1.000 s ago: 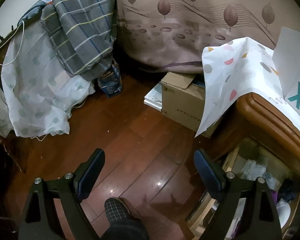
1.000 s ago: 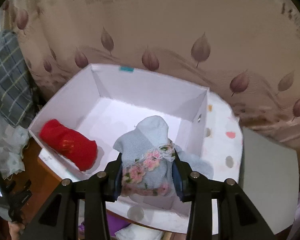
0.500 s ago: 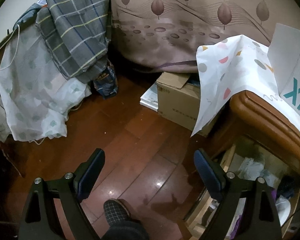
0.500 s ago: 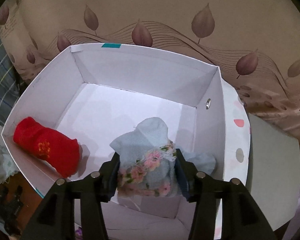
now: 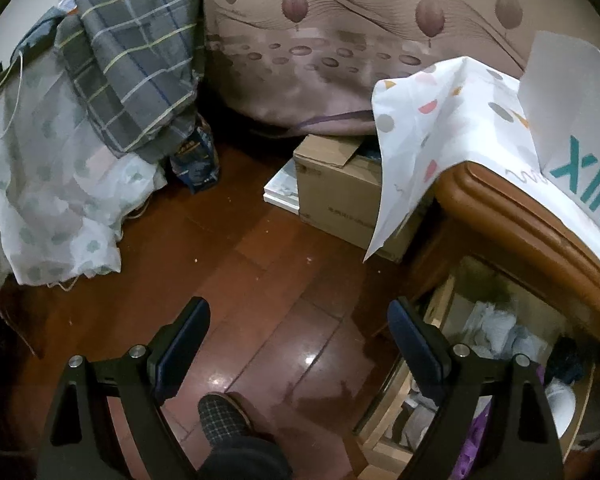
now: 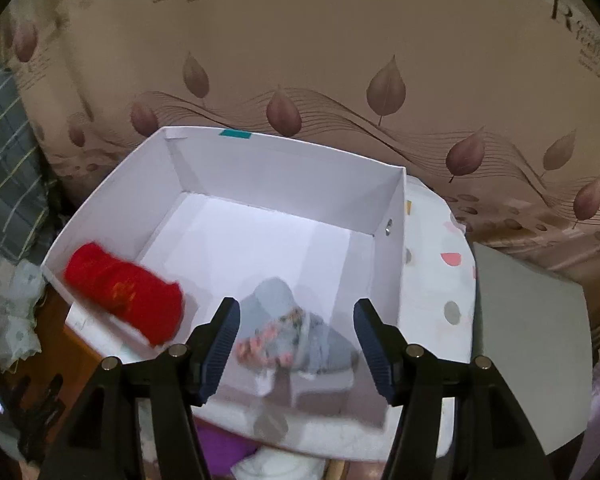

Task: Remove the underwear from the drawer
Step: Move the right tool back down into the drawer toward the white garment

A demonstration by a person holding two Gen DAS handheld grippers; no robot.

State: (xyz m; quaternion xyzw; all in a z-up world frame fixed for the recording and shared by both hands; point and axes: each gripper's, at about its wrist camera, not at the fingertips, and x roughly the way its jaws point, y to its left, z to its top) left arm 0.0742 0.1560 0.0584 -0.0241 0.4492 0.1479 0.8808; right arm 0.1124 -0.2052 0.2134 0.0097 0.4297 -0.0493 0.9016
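Note:
In the right wrist view, light blue floral underwear (image 6: 294, 336) lies blurred in the near right corner of a white box (image 6: 284, 168). My right gripper (image 6: 296, 316) hangs above it with jaws opening, its pads clear of the cloth. A rolled red garment (image 6: 124, 292) rests in the box's left corner. In the left wrist view, my left gripper (image 5: 300, 324) stands open over the wooden floor, nothing between its fingers. The open drawer (image 5: 440, 300) at lower right holds white, dark and purple clothes.
A cardboard box (image 5: 340, 192) and flat white packages sit on the floor by the bed. Plaid and sheer fabrics (image 5: 132, 60) are piled at left. A dotted cloth (image 5: 440, 128) drapes the wooden nightstand. A person's slippered foot (image 5: 224, 416) is below the left gripper.
The right gripper's jaws have spread and let go of the blue floral underwear, which dropped into the box. The gripper pulled back a little. The left gripper stayed open and nearly still.

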